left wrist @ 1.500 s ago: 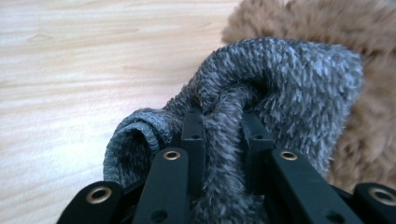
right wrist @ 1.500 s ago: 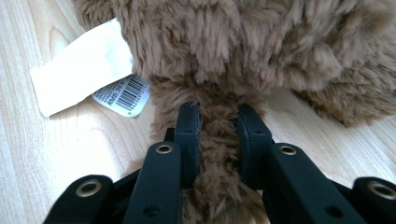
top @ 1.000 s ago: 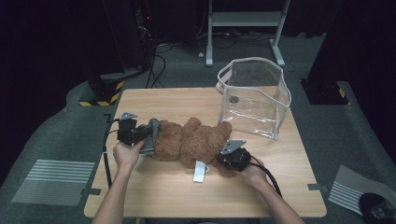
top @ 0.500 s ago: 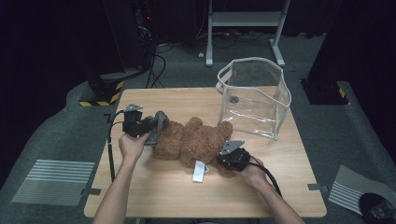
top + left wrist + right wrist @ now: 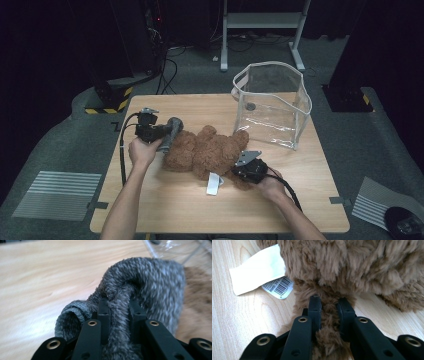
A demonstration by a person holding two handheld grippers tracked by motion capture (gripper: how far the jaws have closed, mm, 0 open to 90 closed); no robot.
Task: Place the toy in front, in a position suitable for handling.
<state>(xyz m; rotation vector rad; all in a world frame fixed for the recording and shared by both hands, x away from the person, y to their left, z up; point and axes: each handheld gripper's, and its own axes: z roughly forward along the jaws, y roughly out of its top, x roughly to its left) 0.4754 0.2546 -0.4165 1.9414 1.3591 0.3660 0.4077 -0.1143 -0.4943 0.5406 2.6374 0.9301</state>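
A brown teddy bear [image 5: 210, 152] lies across the middle of the wooden table [image 5: 150, 210]. My left gripper [image 5: 165, 134] is shut on a grey knitted hat [image 5: 172, 131], holding it at the bear's left end, against the head. In the left gripper view the grey hat [image 5: 150, 282] bunches between the jaws of my left gripper [image 5: 118, 305]. My right gripper [image 5: 241, 172] is shut on a limb at the bear's lower right. In the right gripper view the brown fur [image 5: 352, 265] is pinched by my right gripper [image 5: 329, 303].
A clear plastic bag [image 5: 272, 107] with a white rim stands open at the table's far right. The bear's white tag [image 5: 214, 184] lies on the wood toward the near edge, and its barcode label [image 5: 278, 287] lies beside the white tag [image 5: 257, 270].
My left gripper has moved a little toward the far side of the table with the grey hat in its jaws. The right gripper and the bear's body have stayed put.
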